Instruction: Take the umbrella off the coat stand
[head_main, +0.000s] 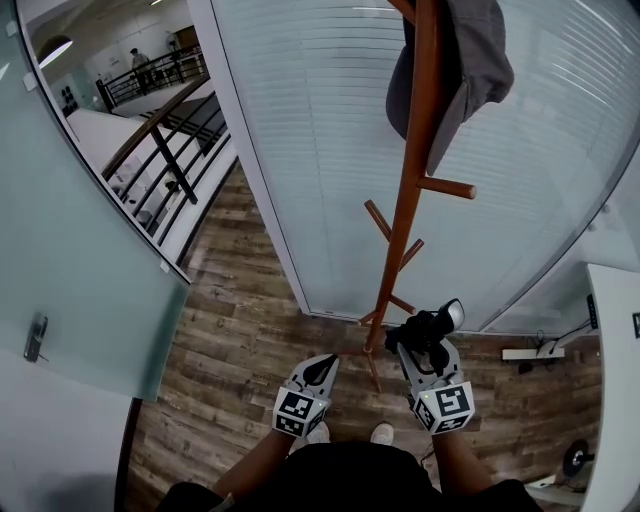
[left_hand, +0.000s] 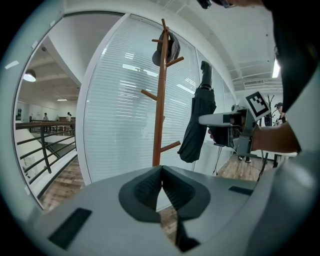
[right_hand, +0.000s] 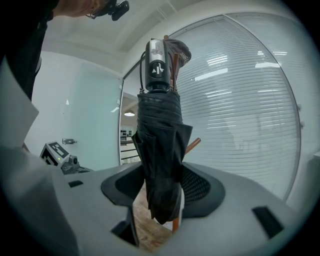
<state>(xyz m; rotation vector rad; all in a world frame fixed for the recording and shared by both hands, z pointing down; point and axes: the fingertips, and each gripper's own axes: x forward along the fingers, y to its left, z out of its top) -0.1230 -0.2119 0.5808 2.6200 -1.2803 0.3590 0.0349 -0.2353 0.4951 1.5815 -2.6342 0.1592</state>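
Note:
The brown wooden coat stand rises in front of me, with a grey hat on its top. My right gripper is shut on a folded black umbrella, low beside the stand's foot. In the right gripper view the umbrella stands upright between the jaws, its silver-capped handle on top. Seen from the left gripper view, the umbrella hangs clear of the stand's pegs, to the right of the pole. My left gripper is shut and holds nothing, to the left of the stand's base.
A glass wall with white blinds stands close behind the stand. A frosted glass door is at the left, with a railing beyond it. At the right are a white desk edge and floor cables. The floor is wood planks.

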